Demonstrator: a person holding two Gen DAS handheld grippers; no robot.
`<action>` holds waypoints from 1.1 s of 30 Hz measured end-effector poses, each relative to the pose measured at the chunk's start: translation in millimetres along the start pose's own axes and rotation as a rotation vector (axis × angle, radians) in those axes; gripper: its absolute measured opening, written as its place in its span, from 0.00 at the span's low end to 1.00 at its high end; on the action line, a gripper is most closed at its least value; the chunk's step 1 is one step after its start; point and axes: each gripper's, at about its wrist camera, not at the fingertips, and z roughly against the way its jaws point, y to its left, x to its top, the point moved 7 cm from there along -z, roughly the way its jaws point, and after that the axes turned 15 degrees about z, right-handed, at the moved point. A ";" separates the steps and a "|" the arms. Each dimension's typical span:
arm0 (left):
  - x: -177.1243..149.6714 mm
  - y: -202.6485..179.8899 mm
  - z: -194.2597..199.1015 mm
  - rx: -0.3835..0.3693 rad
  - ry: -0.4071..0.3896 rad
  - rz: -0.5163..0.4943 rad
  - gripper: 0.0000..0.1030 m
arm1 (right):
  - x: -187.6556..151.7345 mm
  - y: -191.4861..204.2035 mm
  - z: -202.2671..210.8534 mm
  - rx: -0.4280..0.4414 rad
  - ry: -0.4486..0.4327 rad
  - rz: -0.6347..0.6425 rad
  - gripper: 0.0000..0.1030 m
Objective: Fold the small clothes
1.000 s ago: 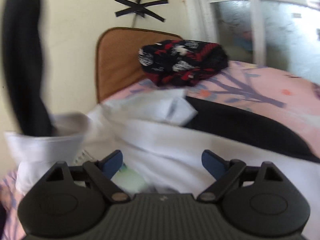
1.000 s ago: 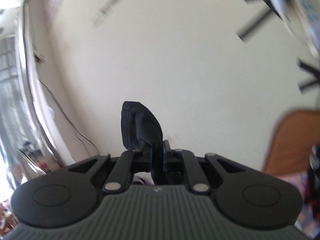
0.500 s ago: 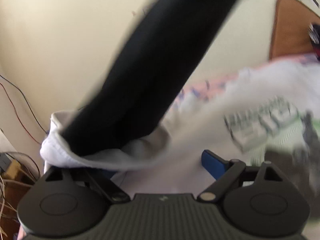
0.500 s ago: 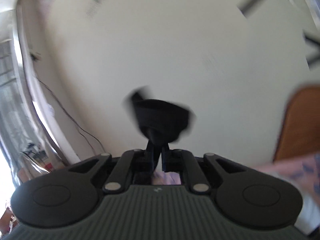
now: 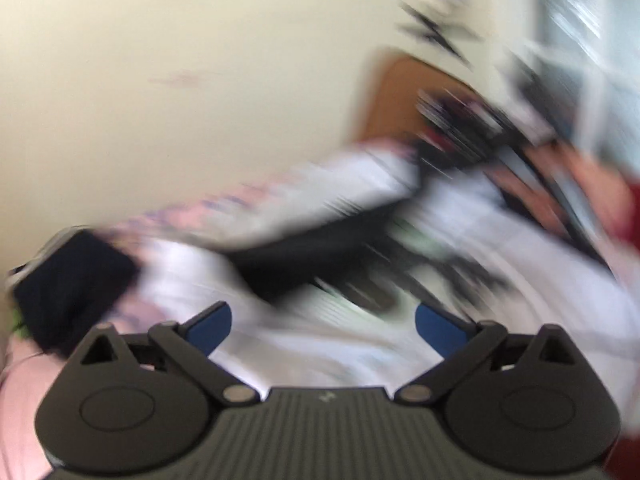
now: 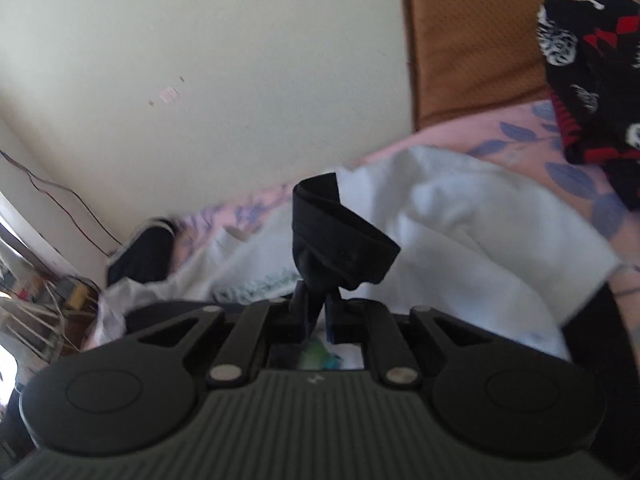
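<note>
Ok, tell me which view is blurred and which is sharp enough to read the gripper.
Left wrist view: heavy motion smear across the bed and clothes; only the left gripper itself is crisp, open, holding nothing. Right wrist view: mostly sharp, slight blur at the left edge; the right gripper is clearly shut on the black sleeve, with the white shirt behind it.

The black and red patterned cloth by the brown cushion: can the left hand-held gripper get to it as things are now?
Probably yes. The left hand-held gripper is open and holds nothing, and nothing stands between it and the patterned cloth, only the white garment lying flat on the bed. The left view is blurred, so this is uncertain.
</note>
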 end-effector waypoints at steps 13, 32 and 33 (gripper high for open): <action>46.4 112.3 -153.9 0.111 0.224 0.388 0.12 | 9.5 18.6 1.9 -0.054 -0.048 0.092 0.03; 70.8 123.6 -102.8 0.240 -0.041 0.386 0.69 | 22.9 -31.6 -31.1 -0.103 -0.001 0.019 0.07; 73.7 118.0 -99.4 0.227 -0.057 0.376 0.70 | 26.8 -27.2 -21.6 -0.106 -0.056 0.039 0.07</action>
